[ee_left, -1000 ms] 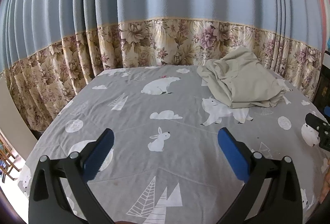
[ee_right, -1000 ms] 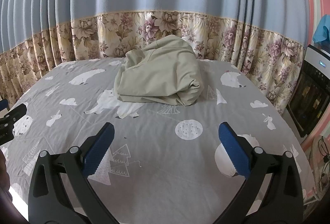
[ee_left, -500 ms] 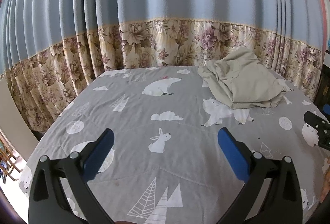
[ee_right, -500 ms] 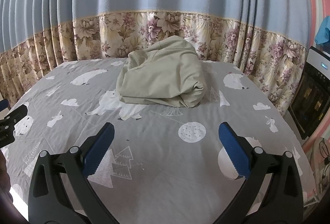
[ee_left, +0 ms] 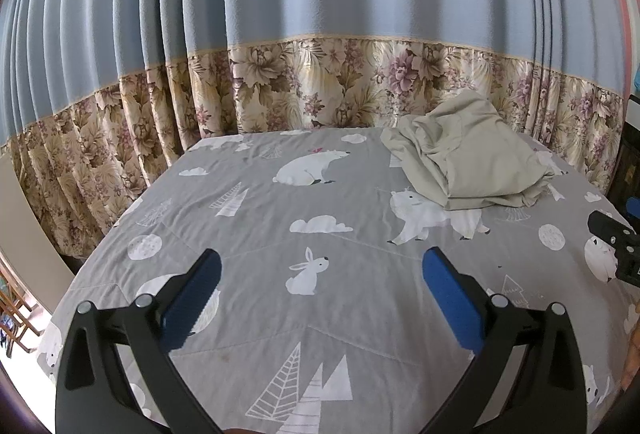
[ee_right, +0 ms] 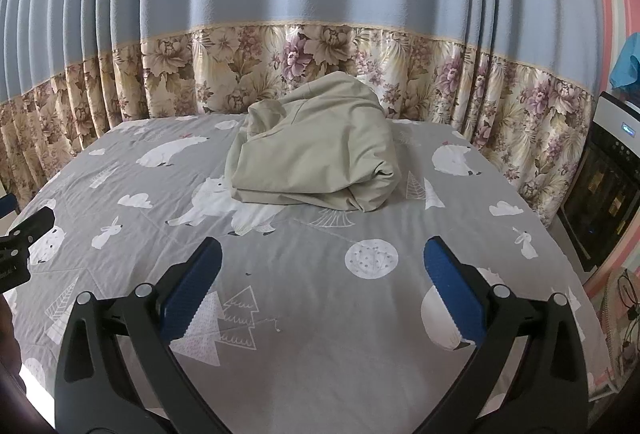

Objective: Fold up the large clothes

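Observation:
A crumpled beige garment (ee_right: 316, 150) lies in a heap at the far side of the bed, against the curtain. In the left wrist view the garment (ee_left: 472, 158) sits at the far right. My left gripper (ee_left: 320, 266) is open and empty, low over the near part of the bed, well short of the garment. My right gripper (ee_right: 320, 258) is open and empty, also short of the garment, which lies straight ahead of it. Each gripper shows at the edge of the other's view.
The bed has a grey sheet (ee_left: 248, 234) printed with white bears, rabbits and trees. A blue and floral curtain (ee_left: 320, 82) hangs behind it. A dark appliance (ee_right: 600, 194) stands to the right of the bed. The bed's left edge (ee_left: 100, 242) drops off.
Both grippers have edged a little forward toward the garment, which looks slightly larger and lower in view. Both stay open.

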